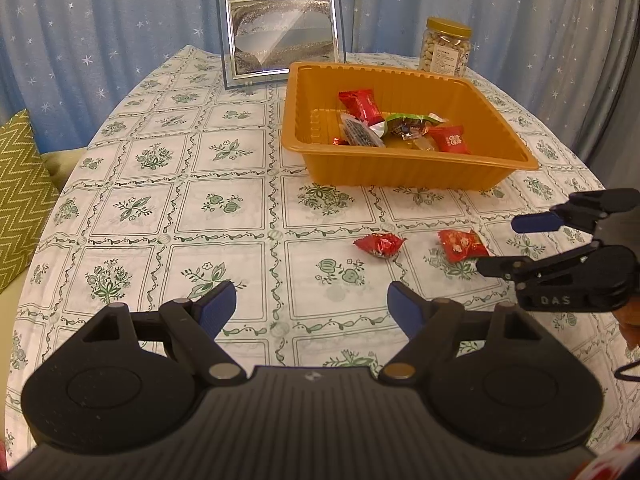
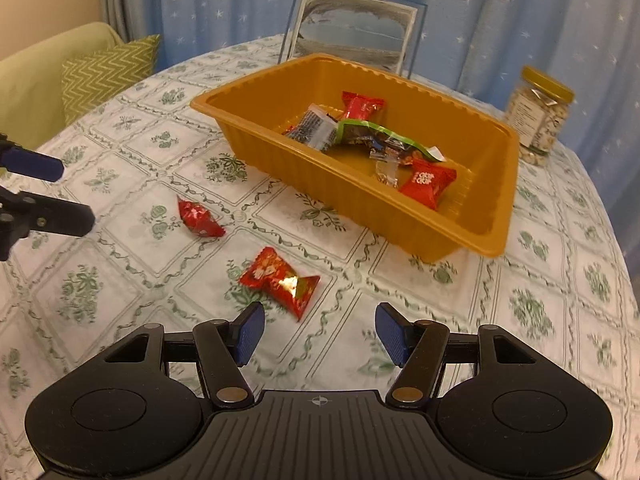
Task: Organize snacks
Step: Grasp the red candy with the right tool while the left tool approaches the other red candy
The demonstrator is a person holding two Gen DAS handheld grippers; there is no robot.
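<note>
Floral tablecloth (image 2: 120,288): orange tray (image 2: 472,236) w/ snacks far; 2 red candies (image 2: 280,280) near; left gripper (image 1: 312,308), right gripper (image 2: 320,334) both apart, empty.

Two red candies loose on the desk: one crumpled foil piece (image 2: 200,217), one flat wrapped piece (image 2: 280,280). One orange tray (image 2: 460,224), holding two red packets (image 2: 361,106) (image 2: 427,182), one green-edged bag (image 2: 376,136) and one dark striped packet (image 2: 314,126). One nut jar (image 2: 538,116), one picture frame (image 1: 282,36).
</note>
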